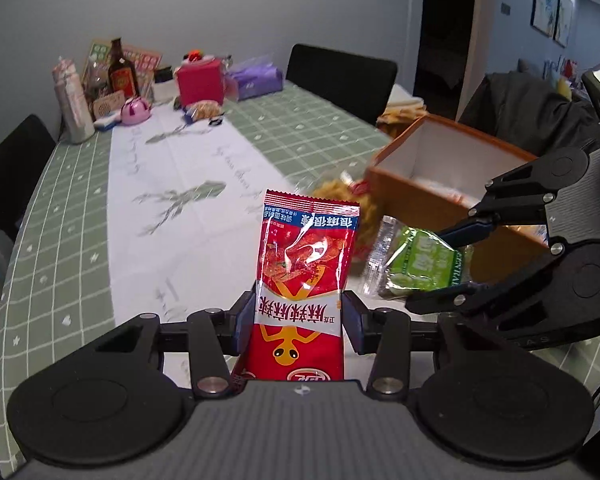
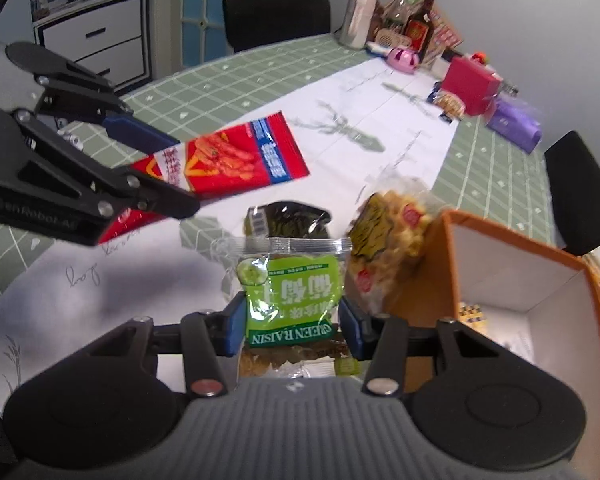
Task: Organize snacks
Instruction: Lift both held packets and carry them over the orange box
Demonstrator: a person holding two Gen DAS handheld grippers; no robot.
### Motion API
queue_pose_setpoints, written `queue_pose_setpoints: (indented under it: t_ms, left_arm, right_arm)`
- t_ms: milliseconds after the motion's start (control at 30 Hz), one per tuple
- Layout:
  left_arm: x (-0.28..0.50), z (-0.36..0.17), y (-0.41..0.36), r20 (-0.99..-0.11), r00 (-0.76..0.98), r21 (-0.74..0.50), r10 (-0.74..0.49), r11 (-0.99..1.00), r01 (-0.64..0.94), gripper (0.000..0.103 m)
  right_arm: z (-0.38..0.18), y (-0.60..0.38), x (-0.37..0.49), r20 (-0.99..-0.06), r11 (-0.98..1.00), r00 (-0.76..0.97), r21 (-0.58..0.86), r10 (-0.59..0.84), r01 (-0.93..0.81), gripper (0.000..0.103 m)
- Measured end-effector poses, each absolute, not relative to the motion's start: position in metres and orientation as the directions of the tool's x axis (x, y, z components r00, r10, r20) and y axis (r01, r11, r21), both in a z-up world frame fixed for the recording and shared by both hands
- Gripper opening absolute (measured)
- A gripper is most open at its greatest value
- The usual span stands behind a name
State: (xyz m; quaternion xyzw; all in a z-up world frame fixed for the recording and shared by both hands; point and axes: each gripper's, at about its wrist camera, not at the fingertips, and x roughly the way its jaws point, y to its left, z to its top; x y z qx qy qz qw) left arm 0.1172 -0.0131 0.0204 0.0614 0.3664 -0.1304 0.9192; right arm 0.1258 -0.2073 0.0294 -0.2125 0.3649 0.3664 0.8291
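Note:
My left gripper (image 1: 300,312) is shut on a red snack packet (image 1: 306,264) that stands upright between its blue pads, lifted off the table. In the right wrist view the same red packet (image 2: 240,160) sticks out of the left gripper (image 2: 182,176) at the left. The right gripper (image 2: 294,324) is shut on a green raisin packet (image 2: 292,284), also held in the air. An orange box (image 2: 448,264) with a white inside stands open just right of it. From the left wrist view, the right gripper (image 1: 428,270) holds the green packet (image 1: 420,264) in front of the orange box (image 1: 416,200).
A yellow snack bag (image 2: 388,232) leans against the box, with a dark packet (image 2: 288,220) lying beside it. At the table's far end stand a brown bottle (image 1: 120,68), a red box (image 1: 200,80) and a purple pack (image 1: 256,78). Black chairs (image 1: 340,76) ring the green checked tablecloth (image 1: 72,208).

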Motion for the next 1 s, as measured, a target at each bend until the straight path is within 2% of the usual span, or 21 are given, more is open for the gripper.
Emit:
queue_pose_setpoints:
  t_ms: [467,1000]
  left_arm:
    - [0.142,0.043,-0.096,-0.62,0.731,0.006,-0.285,0.93,0.368,0.052]
    - [0.168,0.036,-0.18,-0.618,0.691,-0.022,-0.376,0.887,0.462,0.052]
  right_arm:
    - [0.07,-0.3,0.134,-0.683,0.799,0.621,-0.092,0.384,-0.595,0.047]
    - [0.062,-0.383,0.148,-0.699,0.906,0.671,-0.079,0.247,-0.415,0.047]
